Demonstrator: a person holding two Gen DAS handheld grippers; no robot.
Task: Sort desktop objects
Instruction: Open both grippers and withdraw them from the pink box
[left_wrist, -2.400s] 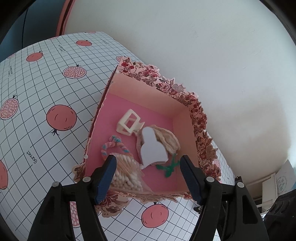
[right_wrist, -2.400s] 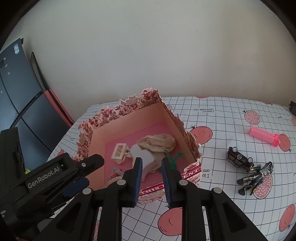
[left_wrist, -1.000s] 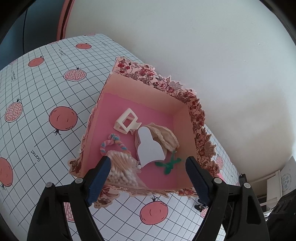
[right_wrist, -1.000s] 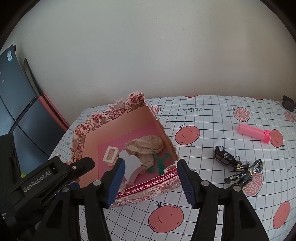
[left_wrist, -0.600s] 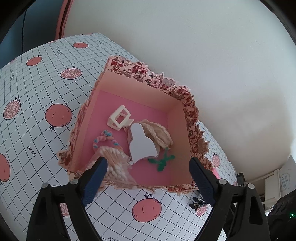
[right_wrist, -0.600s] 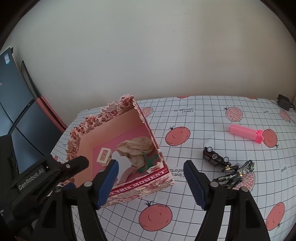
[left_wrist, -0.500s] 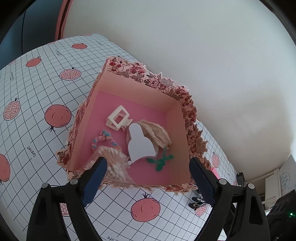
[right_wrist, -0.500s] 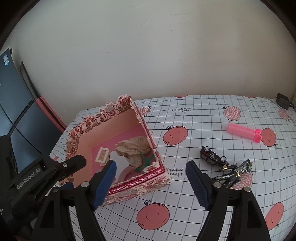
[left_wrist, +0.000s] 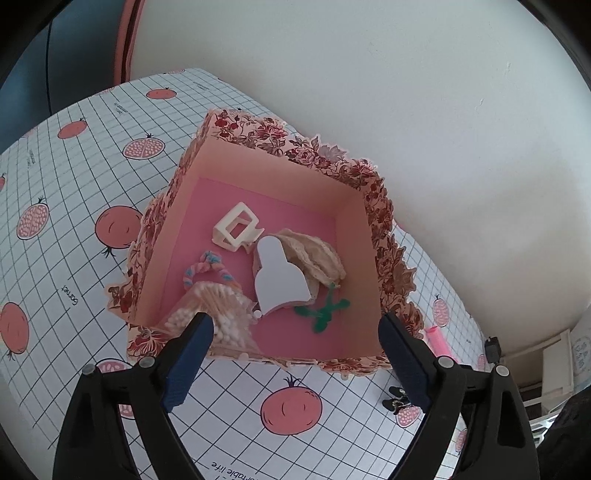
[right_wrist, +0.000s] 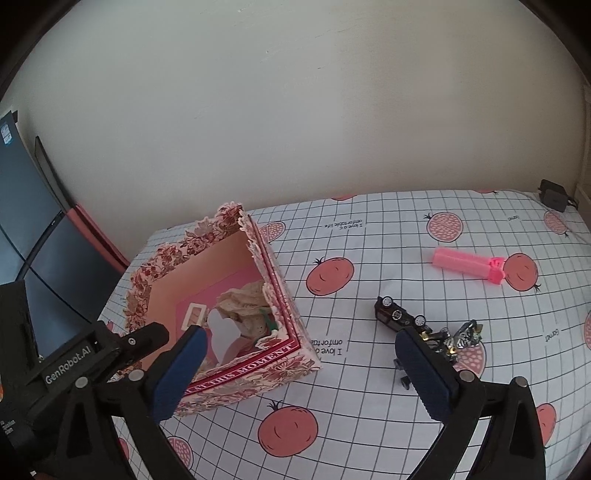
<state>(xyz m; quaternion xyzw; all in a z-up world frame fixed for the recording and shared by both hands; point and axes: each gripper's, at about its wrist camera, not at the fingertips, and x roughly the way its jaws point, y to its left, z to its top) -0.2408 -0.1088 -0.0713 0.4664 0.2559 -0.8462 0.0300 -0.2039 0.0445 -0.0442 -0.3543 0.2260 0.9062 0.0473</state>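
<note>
Tongs status: right tongs (right_wrist: 299, 365), nearly closed over the box (right_wrist: 236, 373) a moment ago, are opening wide and empty; left tongs (left_wrist: 295, 354) stand wide, empty. Toy car (right_wrist: 400, 315) and pink roller (right_wrist: 467, 264) remain on the table (right_wrist: 369, 424), unsorted.

- Box (right_wrist: 243, 373) on tablecloth (right_wrist: 369, 424), toward the left in the right wrist view, open side up.
- Inside box (left_wrist: 354, 254): hair claw (left_wrist: 236, 229) toward the far wall; flat card (left_wrist: 279, 275) at centre, overlapping lace item (left_wrist: 317, 254) to its right.
- Braided tie (left_wrist: 207, 266) left of card; cotton swab pack (left_wrist: 214, 314) in near left corner; plant sprig (left_wrist: 321, 310) near right.
- Right of box: toy car (right_wrist: 399, 315), figure (right_wrist: 454, 339) just beside it, hair roller (right_wrist: 469, 264) farther back.
</note>
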